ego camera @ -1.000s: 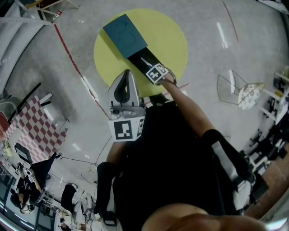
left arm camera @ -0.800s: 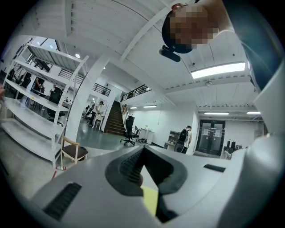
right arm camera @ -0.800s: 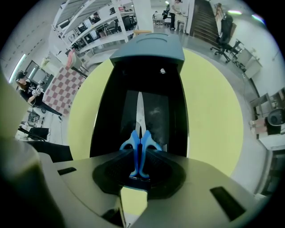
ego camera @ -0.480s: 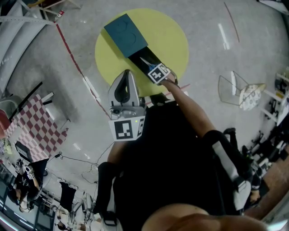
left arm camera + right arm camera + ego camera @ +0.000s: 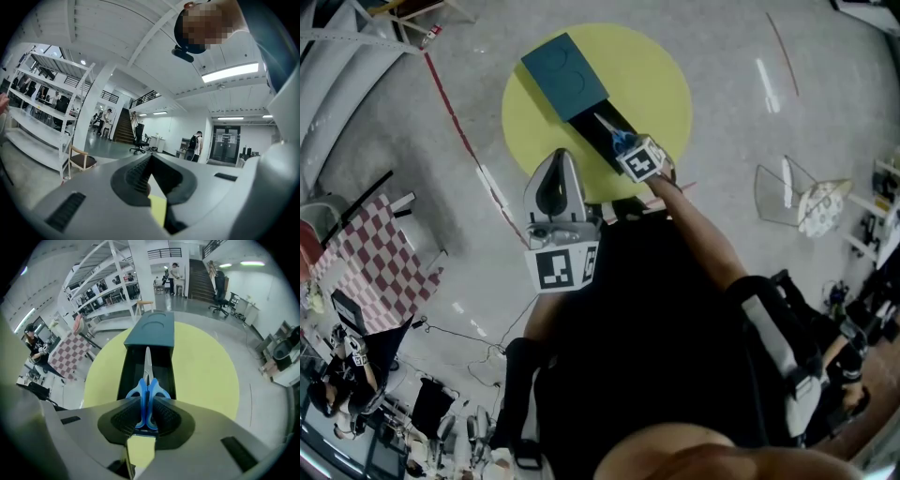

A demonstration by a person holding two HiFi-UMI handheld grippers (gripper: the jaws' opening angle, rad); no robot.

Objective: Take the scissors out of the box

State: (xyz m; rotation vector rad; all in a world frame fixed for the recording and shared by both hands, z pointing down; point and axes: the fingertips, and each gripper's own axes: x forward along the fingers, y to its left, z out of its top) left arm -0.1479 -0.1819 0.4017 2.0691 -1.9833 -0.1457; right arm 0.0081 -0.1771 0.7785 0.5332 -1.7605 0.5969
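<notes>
- Firmly, the right gripper (image 5: 147, 398) is clamped on the blue handles of the scissors (image 5: 147, 383), one jaw on each side.
- Both handle loops are pressed together, and the closed blades stick straight out beyond the jaws.
- From the head view, this gripper points steeply down, with its marker cube (image 5: 641, 161) on top.
- Below the blades lies the box (image 5: 152, 331): a teal cover at the far end and a black tray (image 5: 128, 373) pulled out toward the gripper.
- The scissors sit over the open tray, along its length; I cannot tell whether the blade tip touches the tray floor.
- The box rests on a round yellow top (image 5: 206, 366), near its middle, running from the centre toward the person's edge.
- The left gripper (image 5: 151, 158) has its jaws together with nothing between them.
- It is held about level, near the person's body, short of the yellow top and well apart from the box.
- A red-and-white checked cloth (image 5: 375, 267) lies on the floor to the left.
</notes>
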